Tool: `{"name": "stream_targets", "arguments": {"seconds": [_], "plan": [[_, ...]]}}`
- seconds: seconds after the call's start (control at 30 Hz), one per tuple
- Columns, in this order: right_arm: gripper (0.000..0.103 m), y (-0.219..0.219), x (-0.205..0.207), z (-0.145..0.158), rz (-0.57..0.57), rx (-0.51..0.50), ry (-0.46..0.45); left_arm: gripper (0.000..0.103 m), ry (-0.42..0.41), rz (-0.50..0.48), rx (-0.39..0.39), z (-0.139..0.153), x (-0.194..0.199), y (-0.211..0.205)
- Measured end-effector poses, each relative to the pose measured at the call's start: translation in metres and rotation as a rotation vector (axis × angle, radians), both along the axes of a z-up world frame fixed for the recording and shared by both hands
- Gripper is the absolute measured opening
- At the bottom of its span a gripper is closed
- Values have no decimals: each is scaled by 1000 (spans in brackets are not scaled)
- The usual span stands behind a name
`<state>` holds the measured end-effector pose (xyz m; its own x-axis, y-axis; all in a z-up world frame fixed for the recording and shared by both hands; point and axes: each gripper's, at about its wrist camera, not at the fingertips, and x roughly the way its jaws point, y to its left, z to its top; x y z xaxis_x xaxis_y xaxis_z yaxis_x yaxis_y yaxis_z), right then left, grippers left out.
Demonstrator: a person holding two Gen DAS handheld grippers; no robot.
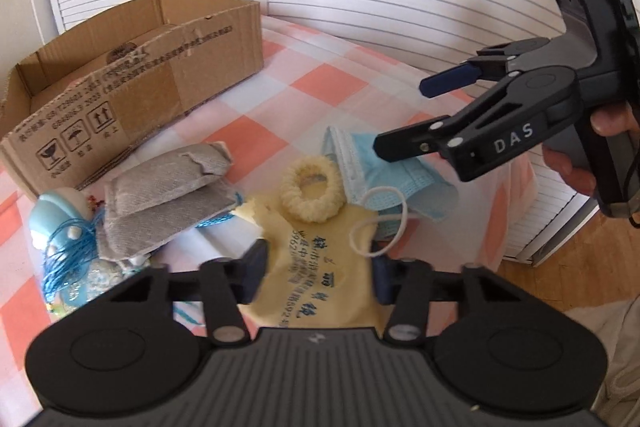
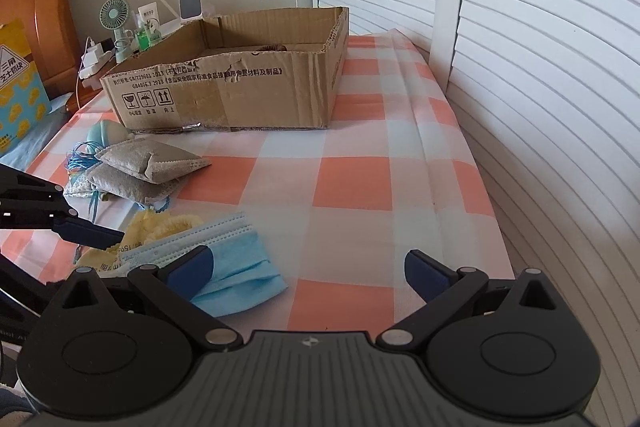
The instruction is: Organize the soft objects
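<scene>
Left tongs [image 1: 318, 267] angled down, clamped on yellow cloth [image 1: 320, 267] lying on checkered desk [image 2: 352, 187]. Right tongs [image 2: 308, 267] released, hovering over blue mask [image 2: 240, 267]. Cardboard box [image 2: 240, 75] behind; louvered doors [image 2: 520, 67] alongside.

Free room: right side of bench open, left crowded.
Checked bench [image 2: 352, 187] bare btw cardboard box [image 2: 256, 83] & blue mask [image 2: 236, 267], clear to the louvred doors [image 2: 540, 67]. Left: grey pouches [image 2: 140, 167], yellow cloth [image 1: 320, 267] & scrunchie [image 1: 312, 195] packed close together.
</scene>
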<state>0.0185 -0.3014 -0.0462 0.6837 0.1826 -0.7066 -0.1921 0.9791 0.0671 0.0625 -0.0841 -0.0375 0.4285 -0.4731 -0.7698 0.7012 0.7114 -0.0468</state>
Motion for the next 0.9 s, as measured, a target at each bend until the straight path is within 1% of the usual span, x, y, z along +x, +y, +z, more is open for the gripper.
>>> {"name": "stream_targets", "arguments": {"seconds": [0.07,0.1,0.13,0.33,0.5,0.63,0.73,0.8,0.9], "plan": [[103,0,0,1,3,3,-4,37,0,10,2,1,0,6],[103,1,0,1,6,2,-5,31,-1,17,1,1,-1,9],[103,1,0,1,7,1,-6,29,-4,27,-2,3,-2,13],[103,6,-3,2,36,-8,-12,29,-23,98,27,8,-9,32],[103,16,-5,2,115,-5,-15,29,-44,143,48,8,-15,41],[102,26,-3,-3,182,-18,-14,29,-28,167,33,5,-15,48],[101,35,-1,-8,221,-36,-3,29,-26,171,31,4,-15,49],[96,40,0,-10,243,-48,7,29,-24,170,30,4,-14,49],[92,45,-1,-11,257,-61,10,29,-22,169,29,3,-13,49]]}}
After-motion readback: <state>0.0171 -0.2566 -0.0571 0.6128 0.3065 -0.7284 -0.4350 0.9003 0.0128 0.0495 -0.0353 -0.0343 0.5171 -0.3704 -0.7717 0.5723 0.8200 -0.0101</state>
